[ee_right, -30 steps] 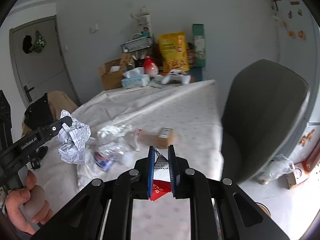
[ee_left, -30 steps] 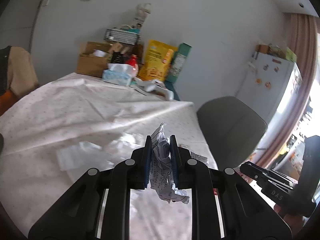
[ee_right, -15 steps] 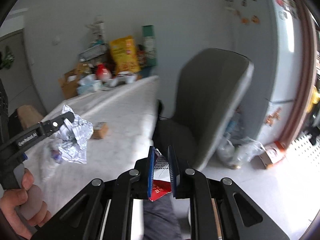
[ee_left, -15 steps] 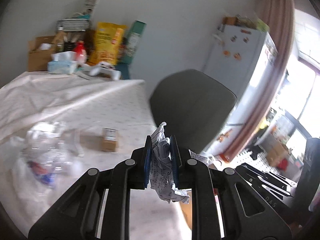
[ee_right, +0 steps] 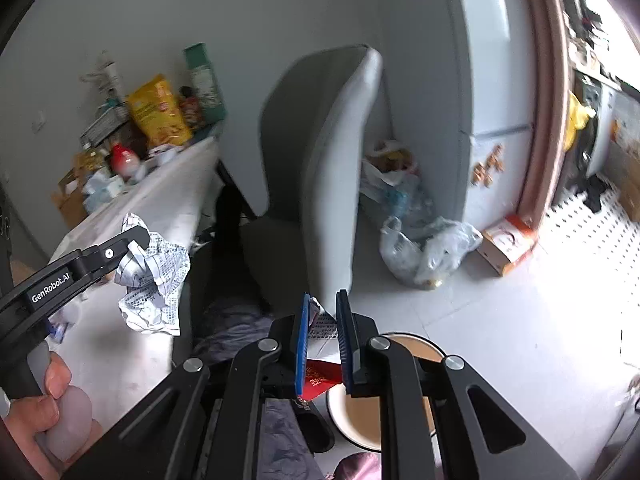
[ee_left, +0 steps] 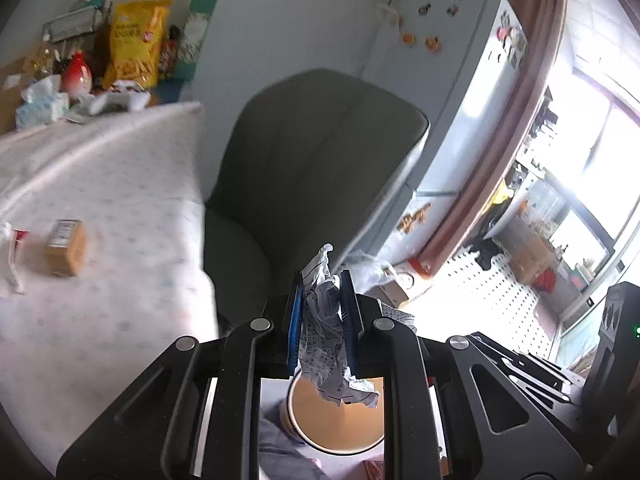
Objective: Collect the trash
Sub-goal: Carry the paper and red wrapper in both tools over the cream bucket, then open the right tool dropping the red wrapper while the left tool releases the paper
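bin (ee_left: 336, 420) now under crumpled paper (ee_left: 326, 344)

My count: two black two-finger grippers (ee_left: 320, 312) (ee_right: 324, 332), one crumpled printed paper (ee_left: 326, 344), one red-and-white wrapper (ee_right: 320, 364), one round tan bin (ee_left: 336, 420) lower centre, one grey chair (ee_left: 316, 160), one small brown box (ee_left: 66, 248) at left.

Right gripper (ee_right: 323, 312): jaws clamped on a red-and-white wrapper (ee_right: 320, 376).
Below: round bin (ee_right: 400, 400), tan inside.
Left gripper (ee_right: 136, 240): pinching crumpled printed paper (ee_right: 154, 280).
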{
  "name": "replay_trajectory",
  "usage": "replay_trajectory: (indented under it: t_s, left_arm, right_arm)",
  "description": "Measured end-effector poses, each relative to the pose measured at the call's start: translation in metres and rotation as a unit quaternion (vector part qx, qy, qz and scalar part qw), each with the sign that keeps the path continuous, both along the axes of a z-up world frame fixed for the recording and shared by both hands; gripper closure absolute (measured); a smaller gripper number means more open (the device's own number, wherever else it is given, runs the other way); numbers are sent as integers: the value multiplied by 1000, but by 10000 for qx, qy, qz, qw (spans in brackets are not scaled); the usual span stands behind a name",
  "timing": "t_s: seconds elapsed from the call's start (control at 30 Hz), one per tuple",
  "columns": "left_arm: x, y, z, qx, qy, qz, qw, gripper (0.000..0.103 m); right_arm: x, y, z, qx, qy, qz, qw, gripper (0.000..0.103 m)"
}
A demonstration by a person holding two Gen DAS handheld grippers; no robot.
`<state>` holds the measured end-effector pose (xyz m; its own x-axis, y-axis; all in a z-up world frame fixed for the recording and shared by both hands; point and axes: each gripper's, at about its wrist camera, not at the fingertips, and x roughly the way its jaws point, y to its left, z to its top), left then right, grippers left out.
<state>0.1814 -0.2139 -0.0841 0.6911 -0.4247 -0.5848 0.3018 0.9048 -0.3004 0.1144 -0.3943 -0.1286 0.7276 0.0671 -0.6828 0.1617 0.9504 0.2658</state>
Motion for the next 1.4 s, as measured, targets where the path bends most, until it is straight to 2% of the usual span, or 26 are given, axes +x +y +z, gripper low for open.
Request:
replay_trajectory:
  t_s: [0.43,0.7,0.8,0.93,1.13,1.23,1.3,1.33,1.37,1.4]
  left_arm:
    - [26,-54,-44,104,485,-138,9987,85]
    - [45,-67,-84,237,992,-335,9942,85]
    - [46,-68,-91,310,1070,-377,9931,85]
    - [46,-75,-96,415,1104,-437,9921,85]
    - [44,-99,-108,480,1350,-828,9862,85]
    - [40,-116,-111,527,1404,-1026,9833,84]
    - [39,-123,-114,404,1503,-1253,9798,68]
    - [39,-126,-116,239,1638,-1411,9761,38]
    - [40,-127,-116,41,1765,-1488,9730,25]
    - [39,-126,-115,-13,1778,-1467,9731,24]
  right_arm:
    - [15,-52,-64,349,366,-379,9980,89]
    - [29,-62,-105,537,586,-453,9958,85]
    - [31,-66,-124,526,733,-590,9942,55]
    - [29,-81,-138,655,916,-740,9909,54]
    - [9,-107,-126,426,889,-1081,9892,44]
    - [-5,-122,-119,496,872,-1251,9871,41]
    - [-13,-130,-114,503,826,-1351,9861,40]
    - [-18,-133,-110,461,805,-1426,9854,39]
    - [-21,-134,-108,442,796,-1485,9847,39]
    - [-23,-135,-105,457,779,-1518,9843,39]
